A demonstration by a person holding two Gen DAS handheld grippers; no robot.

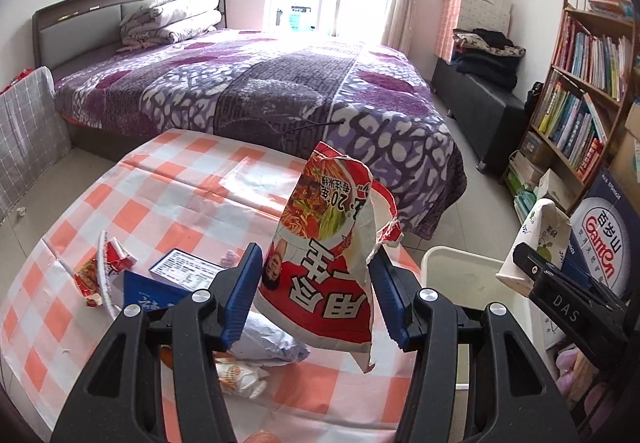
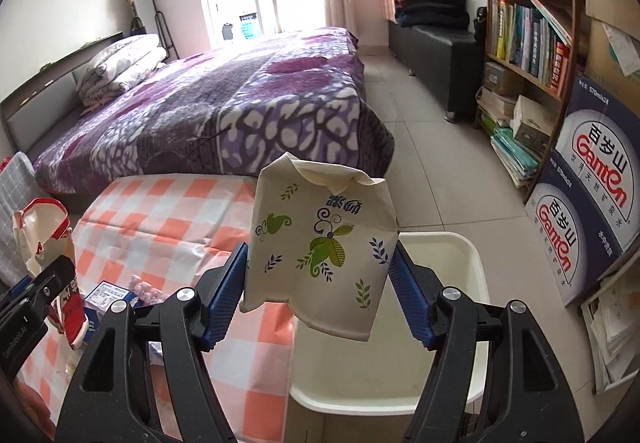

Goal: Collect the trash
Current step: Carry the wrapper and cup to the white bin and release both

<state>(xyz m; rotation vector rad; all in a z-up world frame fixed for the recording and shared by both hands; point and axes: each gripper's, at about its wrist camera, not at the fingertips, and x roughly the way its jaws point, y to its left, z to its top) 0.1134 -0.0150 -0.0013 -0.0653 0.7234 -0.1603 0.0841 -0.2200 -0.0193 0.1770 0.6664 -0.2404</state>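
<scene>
Collection is partly done: both pieces are lifted, neither binned. The left gripper clamps a crushed red noodle cup above the orange-checked table. The right gripper pinches a flattened white leaf-print paper cup over the white plastic bin. Both grippers tilt downward. A torn red wrapper, a blue packet and other scraps remain.

The table carries an orange-and-white checked cloth. Lying directly on it: a torn red wrapper near the left edge, a blue carton just right of that wrapper, and crumpled white and pale-purple wrappers right of the carton.
</scene>
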